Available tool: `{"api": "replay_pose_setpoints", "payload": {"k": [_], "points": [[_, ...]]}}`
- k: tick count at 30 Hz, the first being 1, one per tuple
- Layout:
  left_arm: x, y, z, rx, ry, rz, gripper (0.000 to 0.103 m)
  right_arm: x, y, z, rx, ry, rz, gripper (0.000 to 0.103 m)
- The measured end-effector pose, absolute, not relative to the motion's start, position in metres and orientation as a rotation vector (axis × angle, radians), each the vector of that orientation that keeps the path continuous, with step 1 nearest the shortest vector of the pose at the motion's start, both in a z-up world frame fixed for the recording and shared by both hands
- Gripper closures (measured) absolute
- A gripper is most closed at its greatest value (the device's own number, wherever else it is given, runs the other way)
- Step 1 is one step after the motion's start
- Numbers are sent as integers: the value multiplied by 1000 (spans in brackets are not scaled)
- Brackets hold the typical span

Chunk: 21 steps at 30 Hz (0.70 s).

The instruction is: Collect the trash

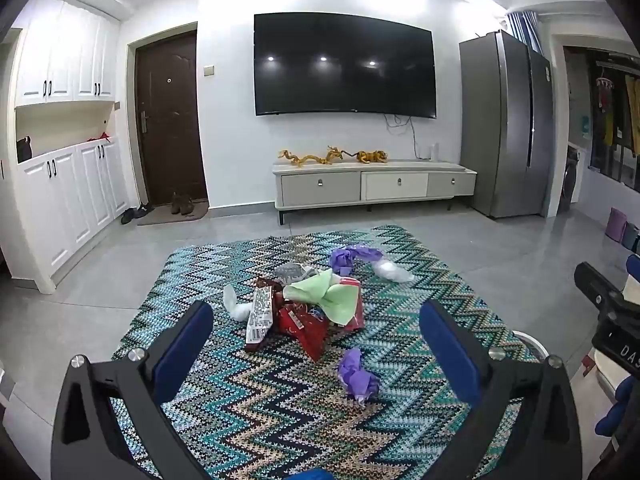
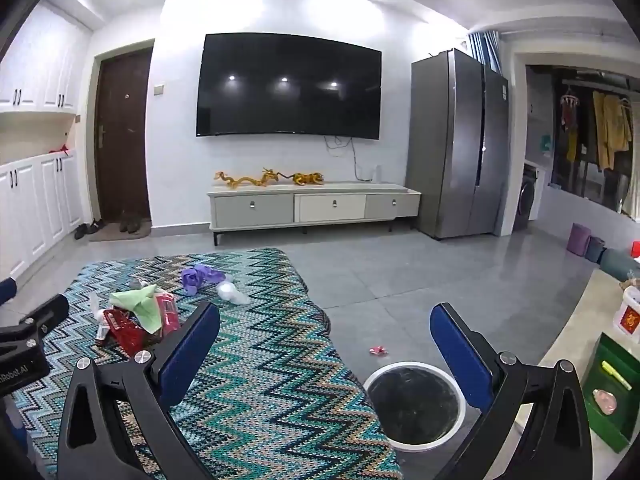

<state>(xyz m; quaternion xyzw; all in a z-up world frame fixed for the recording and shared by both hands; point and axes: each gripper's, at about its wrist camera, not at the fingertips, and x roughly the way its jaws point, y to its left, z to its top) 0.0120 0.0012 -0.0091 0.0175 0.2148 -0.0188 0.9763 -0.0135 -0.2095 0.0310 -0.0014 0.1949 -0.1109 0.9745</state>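
Your left gripper [image 1: 316, 336] stands spread to its widest with nothing between the blue pads, tipped slightly down toward the zigzag rug [image 1: 248, 412]. Your right gripper [image 2: 324, 344] is just as wide and just as empty, and it frames the rug's right edge and the white-rimmed trash bin [image 2: 414, 406] on the grey floor tiles just off that edge.

The trash lies straight ahead of the left gripper, near the middle of the rug: a heap of red snack wrappers [image 1: 304, 328] under a pale green paper [image 1: 328, 294]. One long printed wrapper [image 1: 260, 316] lies at the heap's left side, its long axis running from you toward the far edge.

Nearest the left gripper is a crumpled purple wad [image 1: 356, 374], apart from the heap on your side and a little right of the line between the pads; it has no clear long axis. A second purple wad [image 1: 348, 258] and a white crumple [image 1: 390, 270] lie beyond the heap toward the far edge.

From the right gripper the heap sits well off to the left, so the left hand looks better placed. A small red scrap [image 2: 378, 350] lies on the tiles beyond the bin.
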Motion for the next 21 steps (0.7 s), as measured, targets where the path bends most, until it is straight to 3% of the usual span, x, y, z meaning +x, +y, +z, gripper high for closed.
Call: {"api": "replay_pose_setpoints", "payload": {"k": [21], "points": [[12, 4, -9, 42, 435, -52, 0, -16, -209, 31, 15, 369, -248, 0]]}}
